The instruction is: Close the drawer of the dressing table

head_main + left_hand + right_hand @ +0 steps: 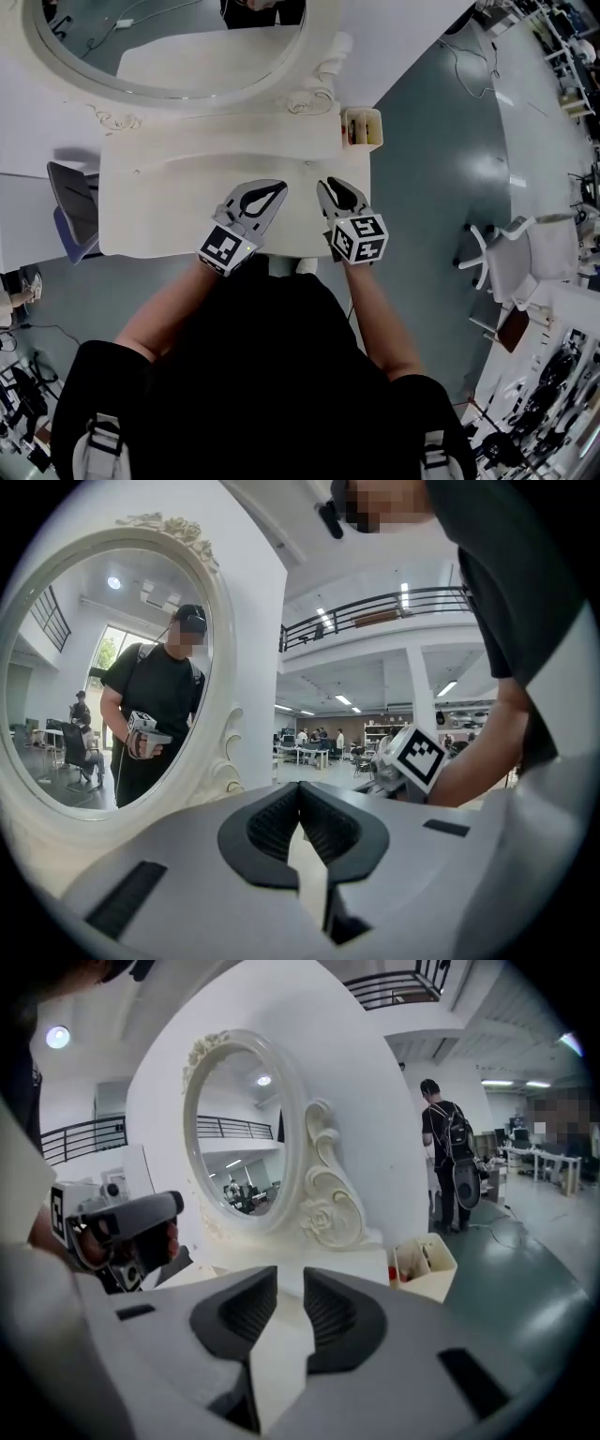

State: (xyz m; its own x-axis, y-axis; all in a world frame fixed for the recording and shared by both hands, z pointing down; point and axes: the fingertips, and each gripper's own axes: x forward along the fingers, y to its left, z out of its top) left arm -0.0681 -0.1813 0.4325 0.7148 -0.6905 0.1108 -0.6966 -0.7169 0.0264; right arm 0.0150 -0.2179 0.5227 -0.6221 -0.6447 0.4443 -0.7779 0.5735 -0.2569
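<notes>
Plainly, the white dressing table with a curved top is standing right in front of the person, and both grippers are being held over its near edge, side by side. The drawer is not showing in any view. The tabletop's overhang, the 2 grippers and the person's black-clad body are covering the table's front, so whether the drawer is pushed in cannot be told. A small pale shape is peeking out below the edge between the grippers, with too little of it showing to name.

The left gripper is clenched: in the left gripper view its dark ribbed pads are meeting at the tips with nothing between them. The right gripper is released: in the right gripper view its jaws are standing apart around bare tabletop, gripping nothing.

The large oval mirror in a carved white frame is rising at the table's back, its upper part cut off in the head view. In the left gripper view it is reflecting the person. A cream open-topped organiser box is sitting at the table's back right corner, its contents too small to read. A grey-blue chair is showing at the table's left end — half of it hidden behind the top.
</notes>
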